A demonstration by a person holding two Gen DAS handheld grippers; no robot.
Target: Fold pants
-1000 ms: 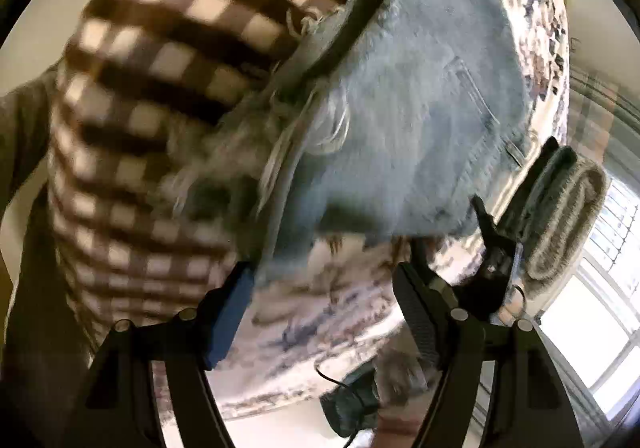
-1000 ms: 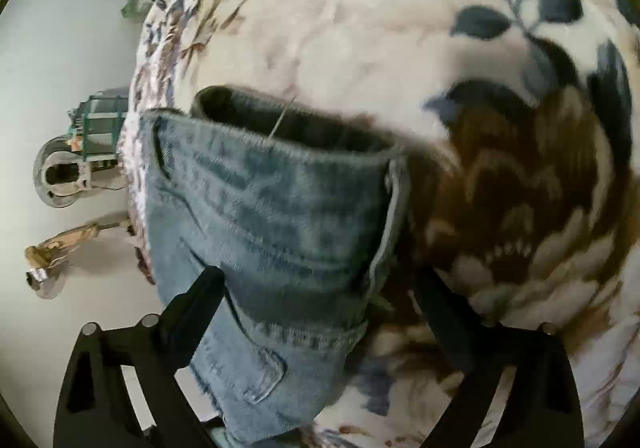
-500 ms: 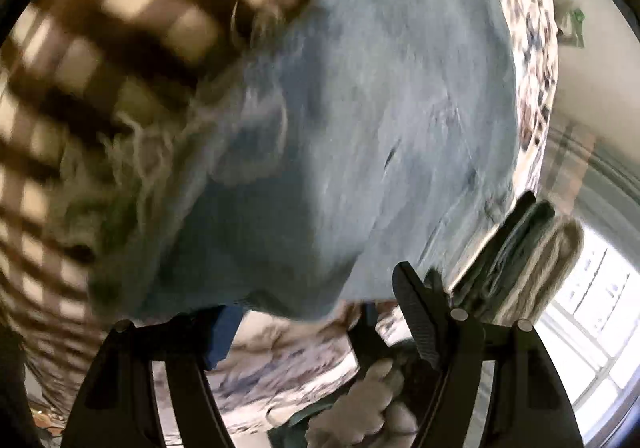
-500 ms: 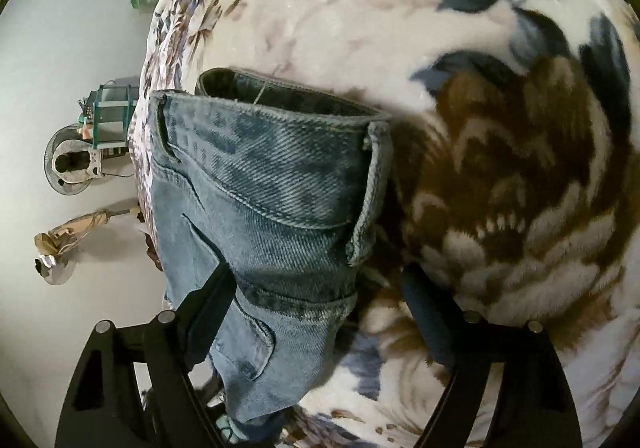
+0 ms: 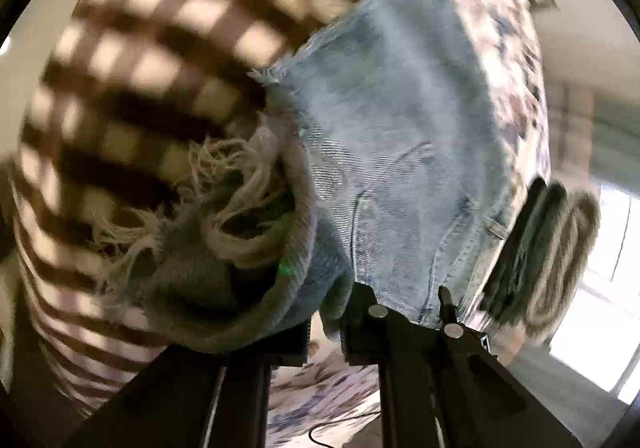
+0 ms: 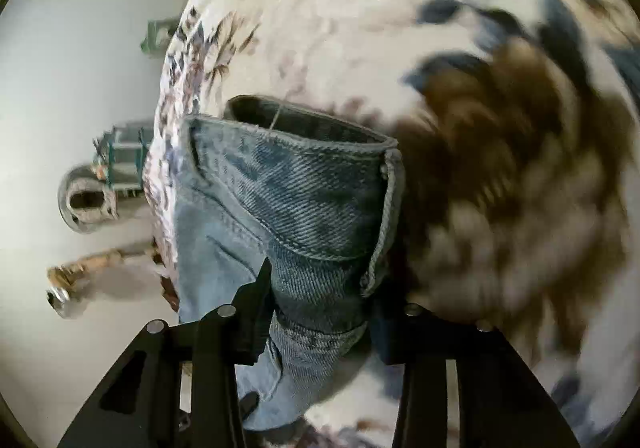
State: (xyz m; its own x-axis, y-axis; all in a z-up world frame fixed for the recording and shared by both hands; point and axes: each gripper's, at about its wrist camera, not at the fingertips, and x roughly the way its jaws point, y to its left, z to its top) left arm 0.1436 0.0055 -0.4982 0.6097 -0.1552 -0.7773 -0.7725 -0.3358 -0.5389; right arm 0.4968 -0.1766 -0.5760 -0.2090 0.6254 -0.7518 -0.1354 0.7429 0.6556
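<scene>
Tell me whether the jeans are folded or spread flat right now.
Partly folded, not flat: the jeans have a frayed hem bunched at the left gripper, and the waistband lies doubled at the right gripper.

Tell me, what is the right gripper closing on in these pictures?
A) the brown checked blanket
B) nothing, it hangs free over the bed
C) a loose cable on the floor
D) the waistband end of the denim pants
D: in the right wrist view the right gripper has its fingers pressed in on either side of the denim pants at the waistband, over the floral blanket.
</scene>
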